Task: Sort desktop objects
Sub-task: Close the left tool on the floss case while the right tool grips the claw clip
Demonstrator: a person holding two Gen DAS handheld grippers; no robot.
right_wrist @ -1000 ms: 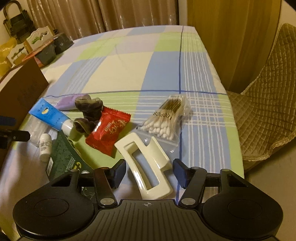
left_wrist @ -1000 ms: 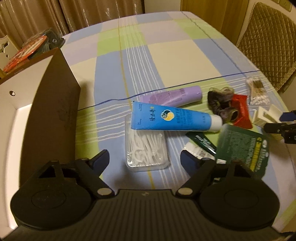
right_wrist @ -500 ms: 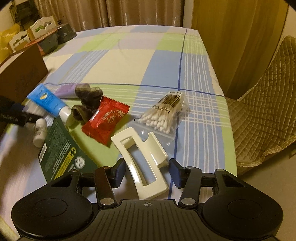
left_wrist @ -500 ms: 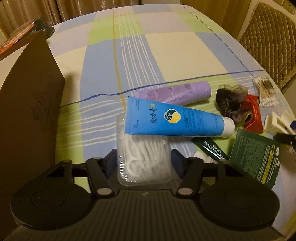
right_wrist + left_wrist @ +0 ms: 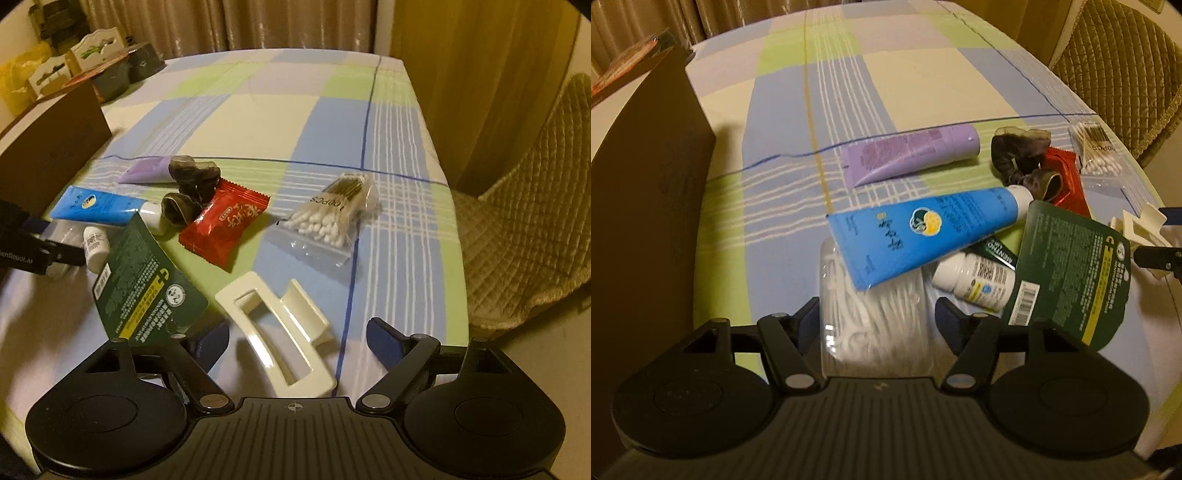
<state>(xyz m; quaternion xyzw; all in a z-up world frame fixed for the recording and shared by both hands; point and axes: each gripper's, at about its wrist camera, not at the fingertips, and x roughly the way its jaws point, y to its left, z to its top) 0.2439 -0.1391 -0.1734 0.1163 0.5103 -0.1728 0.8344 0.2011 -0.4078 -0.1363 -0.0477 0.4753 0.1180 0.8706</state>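
Your left hand-held gripper (image 5: 877, 319) has its fingers spread on either side of the clear plastic box of white floss picks (image 5: 873, 314), pads close to its walls but contact unclear. A blue squeeze tube (image 5: 923, 230) lies across the box's far end. Your right hand-held gripper (image 5: 297, 341) gapes wide around the cream plastic hair claw (image 5: 280, 332), not touching it. Both lie on the checked tablecloth surface (image 5: 258, 118), near a tall brown cardboard box (image 5: 646, 184)

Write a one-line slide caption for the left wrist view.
Left hand-held gripper open around a clear floss-pick box, with a blue tube resting on the box.
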